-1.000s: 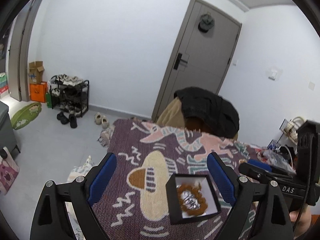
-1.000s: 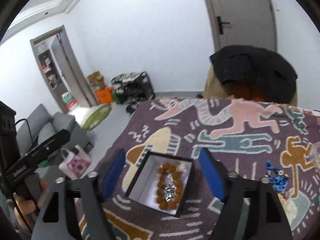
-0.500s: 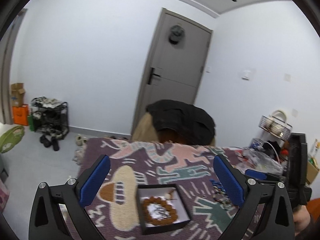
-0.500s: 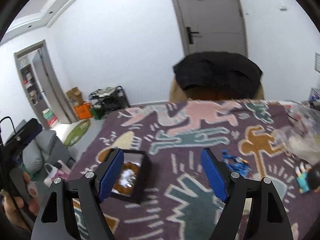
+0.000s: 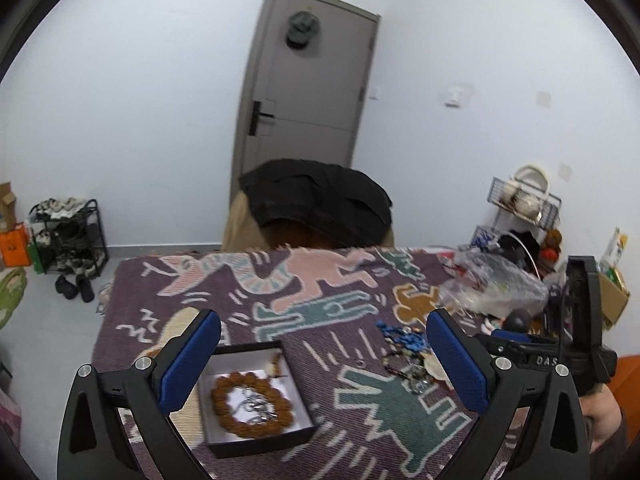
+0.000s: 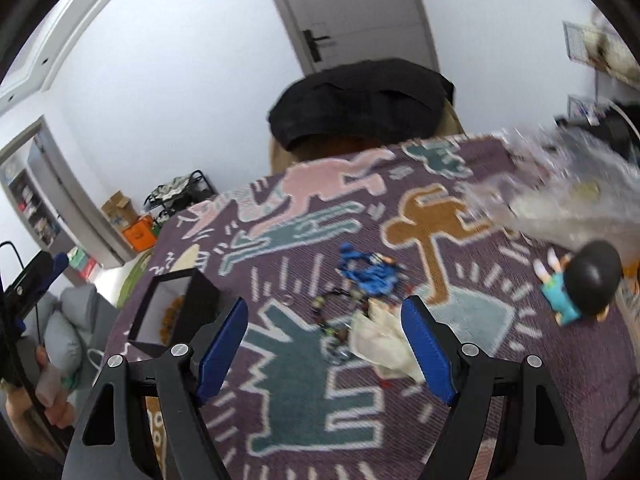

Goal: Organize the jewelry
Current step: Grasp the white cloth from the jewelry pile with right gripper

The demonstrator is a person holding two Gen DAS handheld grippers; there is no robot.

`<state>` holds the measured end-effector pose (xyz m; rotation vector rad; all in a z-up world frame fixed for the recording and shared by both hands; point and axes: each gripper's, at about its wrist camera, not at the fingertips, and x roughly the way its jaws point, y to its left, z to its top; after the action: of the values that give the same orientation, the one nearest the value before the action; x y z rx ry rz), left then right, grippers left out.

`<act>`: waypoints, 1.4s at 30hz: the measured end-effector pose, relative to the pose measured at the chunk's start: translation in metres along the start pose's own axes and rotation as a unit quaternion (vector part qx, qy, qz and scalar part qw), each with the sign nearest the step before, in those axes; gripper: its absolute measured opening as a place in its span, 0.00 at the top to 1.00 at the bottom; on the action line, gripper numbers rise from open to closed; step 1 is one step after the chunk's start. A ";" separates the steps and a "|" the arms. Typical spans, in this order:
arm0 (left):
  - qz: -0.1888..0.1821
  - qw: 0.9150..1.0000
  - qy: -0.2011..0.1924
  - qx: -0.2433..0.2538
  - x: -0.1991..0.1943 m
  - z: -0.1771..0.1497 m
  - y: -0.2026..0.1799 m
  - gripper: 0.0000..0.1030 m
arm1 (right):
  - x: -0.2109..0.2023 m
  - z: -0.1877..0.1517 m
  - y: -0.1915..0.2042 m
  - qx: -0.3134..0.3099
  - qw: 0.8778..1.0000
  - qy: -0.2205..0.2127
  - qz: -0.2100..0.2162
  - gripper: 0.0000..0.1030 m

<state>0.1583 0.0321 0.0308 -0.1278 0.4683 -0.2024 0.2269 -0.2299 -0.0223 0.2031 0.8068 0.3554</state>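
Note:
A black box [image 5: 256,400] with a white lining lies on the patterned purple cloth [image 5: 320,300]. It holds a brown bead bracelet [image 5: 251,406] around a silvery piece. My left gripper [image 5: 320,356] hangs open above the cloth, with the box just inside its left finger. A heap of loose jewelry [image 5: 404,350] with blue beads lies to the right of the box. In the right wrist view my right gripper [image 6: 324,344] stands open over that heap [image 6: 360,300], with a dark bead string and a cream pouch [image 6: 380,340] between its fingers. The box [image 6: 172,308] sits at its left.
A chair draped with a black jacket [image 5: 316,208] stands behind the table. A clear plastic bag [image 5: 492,284] and clutter fill the right end. A small doll with a dark head [image 6: 580,284] lies right of the heap. A person's hand [image 5: 600,412] holds the other gripper.
Both views have swung right across the cloth. The box has slid from between each gripper's fingers to the left, and the jewelry heap has come under the right gripper. The left fingers stand slightly wider.

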 end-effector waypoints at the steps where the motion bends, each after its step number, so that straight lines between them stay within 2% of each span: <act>1: -0.005 1.000 0.005 0.004 0.004 0.000 -0.004 0.00 | 0.001 -0.001 -0.005 0.006 1.000 0.003 -0.002 0.24; 6: -0.040 0.999 0.035 0.001 0.022 -0.004 -0.023 0.07 | 0.014 -0.009 -0.027 0.023 0.999 0.026 -0.012 0.24; 11: -0.049 0.997 0.063 0.002 0.042 -0.011 -0.037 0.19 | 0.030 -0.017 -0.039 0.031 0.998 0.046 -0.020 0.24; 13: -0.050 0.996 0.072 0.000 0.049 -0.013 -0.040 0.21 | 0.040 -0.021 -0.044 0.035 0.998 0.057 -0.021 0.24; 14: -0.051 0.996 0.078 -0.002 0.053 -0.015 -0.041 0.22 | 0.044 -0.022 -0.045 0.036 0.997 0.060 -0.021 0.27; 16: -0.053 0.995 0.089 -0.007 0.060 -0.018 -0.042 0.25 | 0.055 -0.025 -0.049 0.038 0.996 0.074 -0.023 0.48; 18: -0.054 0.994 0.096 -0.009 0.066 -0.020 -0.044 0.28 | 0.065 -0.029 -0.055 0.048 0.995 0.092 -0.011 0.93; 19: -0.055 0.993 0.100 -0.010 0.069 -0.021 -0.046 0.28 | 0.066 -0.031 -0.058 0.054 0.994 0.094 -0.002 0.95; 24: -0.063 0.990 0.123 -0.008 0.089 -0.026 -0.056 0.29 | 0.050 -0.031 -0.065 0.053 0.996 0.062 0.018 0.96; 30: -0.074 0.985 0.155 -0.013 0.117 -0.035 -0.069 0.41 | 0.026 -0.024 -0.076 0.059 0.998 0.027 0.011 0.96; 35: -0.070 0.979 0.191 -0.017 0.147 -0.043 -0.078 0.60 | 0.010 -0.021 -0.087 0.070 0.998 0.002 0.005 0.96; 42: -0.065 0.967 0.242 -0.032 0.182 -0.058 -0.084 0.77 | -0.006 -0.022 -0.105 0.084 0.996 -0.019 0.002 0.96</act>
<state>0.2772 -0.0943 -0.0854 -0.1737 0.9557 -0.3510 0.2313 -0.3277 -0.0653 0.3680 0.7991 0.2854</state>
